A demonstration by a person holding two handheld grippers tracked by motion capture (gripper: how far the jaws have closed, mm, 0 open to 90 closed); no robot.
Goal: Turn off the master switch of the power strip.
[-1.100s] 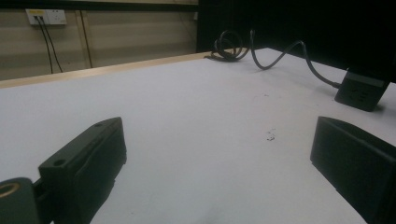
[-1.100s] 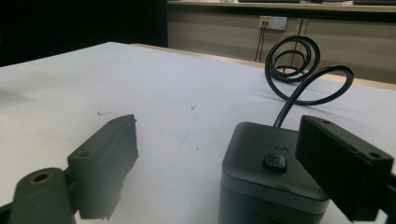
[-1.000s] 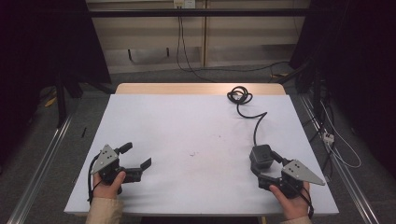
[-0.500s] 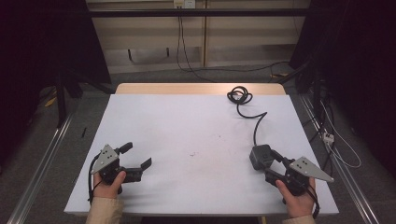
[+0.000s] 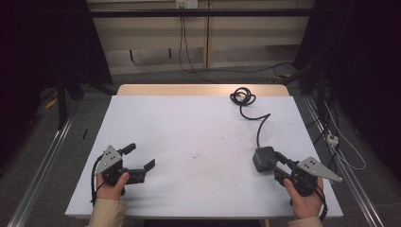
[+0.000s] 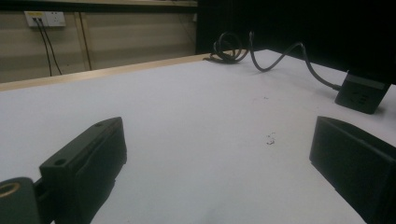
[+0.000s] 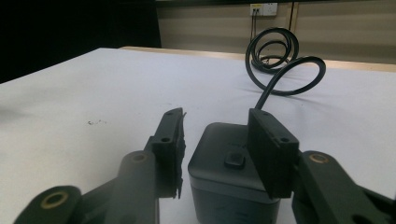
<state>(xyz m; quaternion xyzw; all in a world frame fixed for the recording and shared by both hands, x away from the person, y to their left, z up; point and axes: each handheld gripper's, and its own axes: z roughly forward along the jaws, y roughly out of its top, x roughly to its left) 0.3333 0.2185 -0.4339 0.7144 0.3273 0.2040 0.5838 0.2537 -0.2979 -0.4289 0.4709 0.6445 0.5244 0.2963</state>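
The small black plastic adapter box (image 7: 233,175) with its black cable (image 5: 249,105) sits near the table's right edge, between the right gripper (image 7: 215,140)'s narrowly parted jaws. Best to close squarely on its sides. The left gripper (image 5: 142,157) rests wide open.

Adapter block (image 7: 233,172): matt dark plastic. Cable (image 7: 280,70): glossy black rubber. Table (image 5: 189,123): smooth matt white, wooden far edge.

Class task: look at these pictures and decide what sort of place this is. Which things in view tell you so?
Probably a lab or recording workspace: a bare white-topped table ringed by black curtains, plain wall sockets with trailing cables, and a black cube-shaped power adapter with a coiled cord.
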